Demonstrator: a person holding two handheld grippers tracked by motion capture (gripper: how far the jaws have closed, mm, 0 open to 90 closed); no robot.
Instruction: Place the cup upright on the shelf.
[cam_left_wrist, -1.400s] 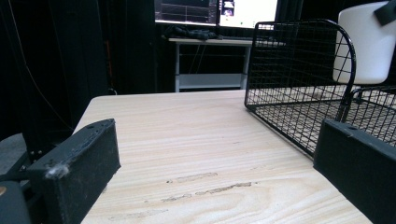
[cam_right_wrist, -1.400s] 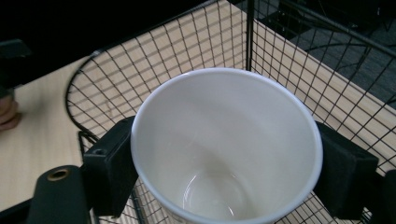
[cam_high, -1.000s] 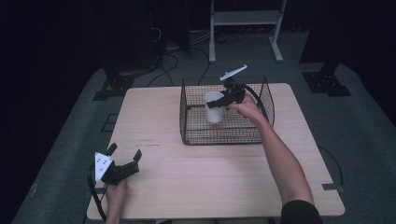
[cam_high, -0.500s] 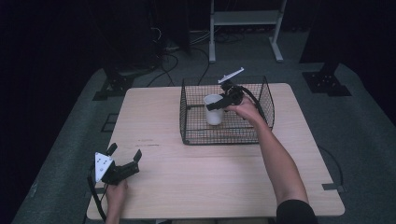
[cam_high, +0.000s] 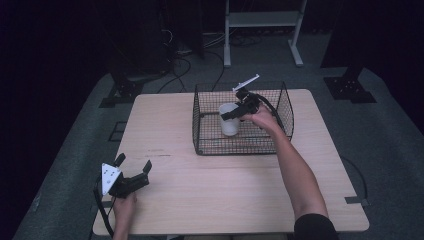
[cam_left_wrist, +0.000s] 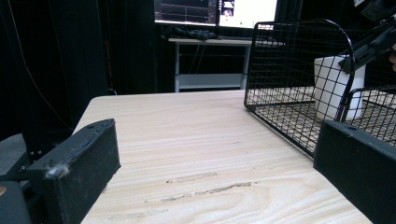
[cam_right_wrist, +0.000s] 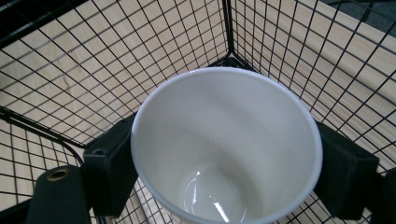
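Observation:
A white cup (cam_high: 229, 121) stands upright inside the black wire basket (cam_high: 240, 150) at the back middle of the table. My right gripper (cam_high: 229, 114) reaches into the basket from the right and is shut on the cup near its rim. In the right gripper view the empty cup (cam_right_wrist: 224, 140) sits between the two black jaws, which press on its sides. My left gripper (cam_high: 134, 162) rests open near the front left corner of the table, with nothing between its jaws. Along the left gripper (cam_left_wrist: 215, 163) I see the basket (cam_left_wrist: 280, 56) and the cup (cam_left_wrist: 331, 88) far ahead.
The wooden table (cam_high: 200, 200) is bare between the left gripper and the basket. Behind the table stands a white metal stand (cam_high: 262, 20), with cables (cam_high: 185, 60) on the dark floor. The right forearm (cam_high: 295, 170) crosses the table's right side.
The right gripper has moved the cup slightly down and forward inside the basket. The left gripper has stayed where it was.

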